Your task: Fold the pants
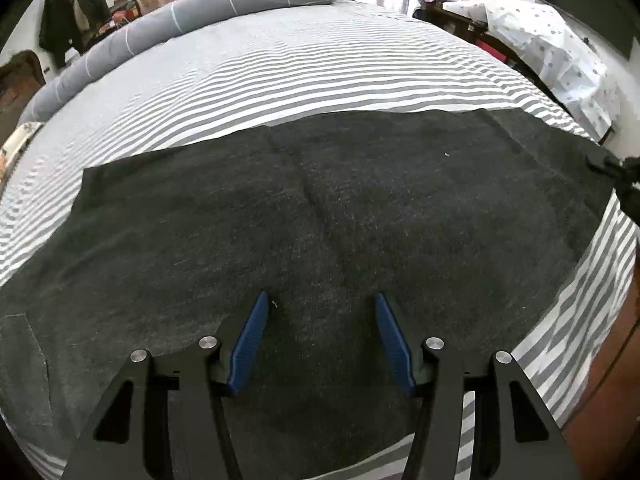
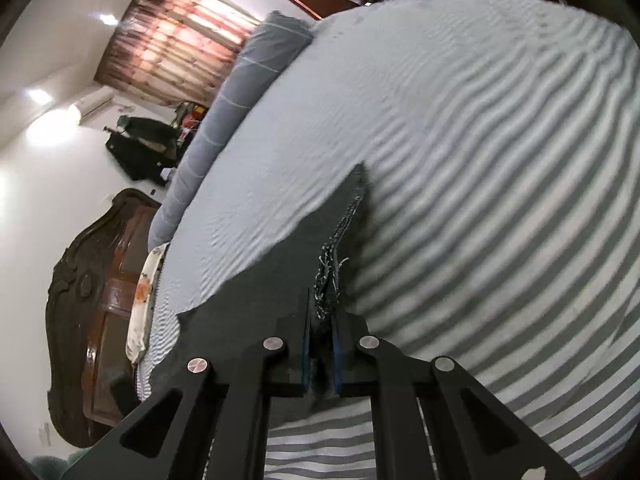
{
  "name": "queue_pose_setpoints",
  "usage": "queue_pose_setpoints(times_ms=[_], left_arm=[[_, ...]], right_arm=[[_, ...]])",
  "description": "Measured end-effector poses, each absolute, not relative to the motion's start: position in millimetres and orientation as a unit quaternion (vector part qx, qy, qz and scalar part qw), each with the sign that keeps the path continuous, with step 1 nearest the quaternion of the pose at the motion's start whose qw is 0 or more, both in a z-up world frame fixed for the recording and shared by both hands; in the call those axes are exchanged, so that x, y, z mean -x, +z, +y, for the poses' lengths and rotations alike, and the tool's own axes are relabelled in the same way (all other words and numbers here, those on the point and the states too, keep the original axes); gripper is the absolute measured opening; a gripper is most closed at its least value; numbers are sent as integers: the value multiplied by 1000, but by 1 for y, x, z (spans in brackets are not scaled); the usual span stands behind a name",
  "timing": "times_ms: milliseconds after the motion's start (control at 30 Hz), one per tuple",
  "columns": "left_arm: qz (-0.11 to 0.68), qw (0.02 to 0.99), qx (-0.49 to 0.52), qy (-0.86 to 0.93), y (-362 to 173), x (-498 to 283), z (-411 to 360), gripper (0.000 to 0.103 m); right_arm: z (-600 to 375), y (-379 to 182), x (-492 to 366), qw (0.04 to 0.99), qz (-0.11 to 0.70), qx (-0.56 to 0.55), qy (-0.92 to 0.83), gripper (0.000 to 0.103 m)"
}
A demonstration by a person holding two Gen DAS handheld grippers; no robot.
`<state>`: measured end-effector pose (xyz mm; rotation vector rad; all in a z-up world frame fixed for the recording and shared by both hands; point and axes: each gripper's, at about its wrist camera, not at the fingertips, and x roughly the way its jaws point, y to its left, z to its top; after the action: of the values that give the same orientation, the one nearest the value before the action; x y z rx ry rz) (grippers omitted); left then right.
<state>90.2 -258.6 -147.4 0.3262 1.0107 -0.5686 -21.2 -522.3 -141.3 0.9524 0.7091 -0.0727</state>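
In the left wrist view, nearest the camera, the left claw [image 1: 320,340] is seen with its two blue-padded fingers [image 1: 250,344] set apart, nothing clamped between them. Directly under it the dark charcoal knitted pants [image 1: 320,208] are spread flat across the near part of the bed covered with a grey-and-white striped sheet [image 1: 320,72]. A seam is visible down the middle of the fabric. A long grey bolster pillow [image 1: 192,20] is laid along the far edge of the bed. At the right edge of the fabric the tip of the other claw is glimpsed, dark and blurred.

In the right wrist view, the right claw [image 2: 322,356] is seen closed together, clamped on a bunched edge of the pants [image 2: 260,300], frayed threads showing just beyond its tips. The gripped fabric is raised off the striped sheet [image 2: 480,160]. A dark carved wooden headboard [image 2: 80,300] is seen at the left.
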Motion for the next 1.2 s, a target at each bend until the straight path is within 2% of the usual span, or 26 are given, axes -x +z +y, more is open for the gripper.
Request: queue_pose_setpoints(times_ms=[233, 433, 667, 967, 1067, 1200], left_arm=[[531, 789, -14, -308, -126, -113, -206, 58], [542, 783, 56, -301, -107, -128, -134, 58], [536, 786, 90, -294, -89, -138, -63, 58], [583, 716, 189, -335, -107, -161, -31, 58], [582, 703, 212, -350, -108, -171, -31, 67], [601, 678, 243, -346, -121, -186, -30, 69]], right_arm=[[-468, -87, -22, 852, 339, -399, 23, 8], [-394, -67, -74, 860, 365, -346, 87, 8], [-296, -83, -121, 843, 416, -304, 154, 8], [-188, -116, -130, 822, 478, -230, 207, 8], [-167, -122, -129, 822, 487, -208, 210, 8], [-148, -128, -122, 823, 495, -180, 215, 8]])
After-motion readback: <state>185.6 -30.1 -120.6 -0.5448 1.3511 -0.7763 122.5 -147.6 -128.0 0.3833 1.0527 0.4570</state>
